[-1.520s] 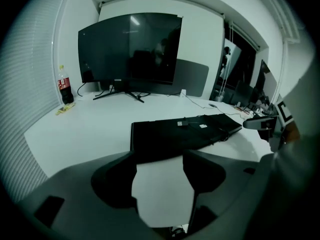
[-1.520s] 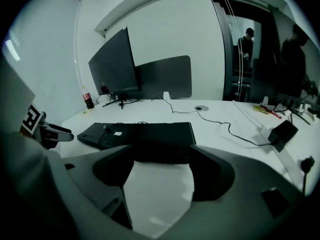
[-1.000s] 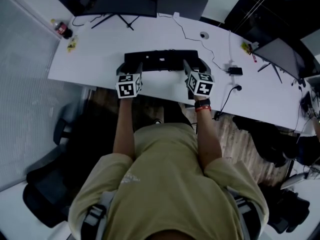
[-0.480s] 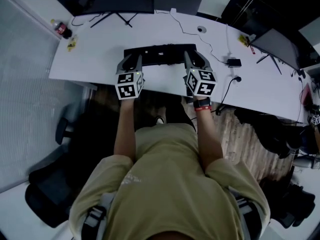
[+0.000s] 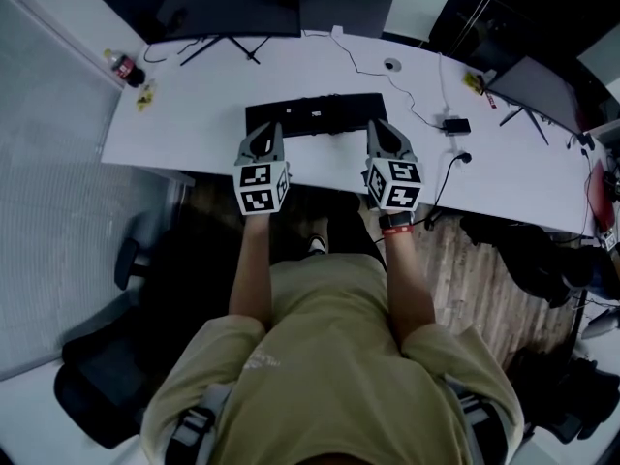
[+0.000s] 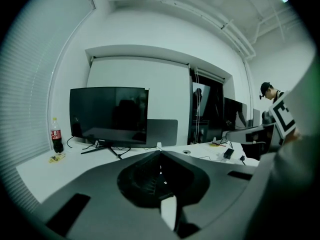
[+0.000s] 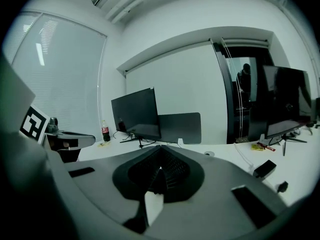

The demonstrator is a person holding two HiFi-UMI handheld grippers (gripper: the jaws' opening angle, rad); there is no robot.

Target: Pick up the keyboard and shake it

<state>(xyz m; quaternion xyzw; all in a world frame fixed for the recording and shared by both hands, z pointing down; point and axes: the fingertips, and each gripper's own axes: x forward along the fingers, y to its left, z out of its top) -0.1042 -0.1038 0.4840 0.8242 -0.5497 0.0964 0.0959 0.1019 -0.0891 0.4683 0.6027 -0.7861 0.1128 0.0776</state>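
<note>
The black keyboard (image 5: 315, 114) lies flat on the white desk (image 5: 194, 114), in front of the monitor. In the head view my left gripper (image 5: 269, 130) hovers over the keyboard's near left corner and my right gripper (image 5: 376, 126) over its near right corner. Both sets of jaws have just been closing and now meet with nothing between them. The left gripper (image 6: 160, 154) is shut in its own view, as is the right gripper (image 7: 159, 149) in its own. The keyboard is hidden below the jaws in both gripper views.
A dark monitor (image 5: 223, 3) stands at the back of the desk, a cola bottle (image 5: 123, 66) at its far left. A cable runs to a black adapter (image 5: 455, 124); a second monitor (image 5: 538, 90) stands right. An office chair (image 5: 97, 386) sits at lower left.
Both grippers have drawn back from the keyboard's ends toward the person and risen a little. Their jaws have come together. The keyboard has stayed on the desk.
</note>
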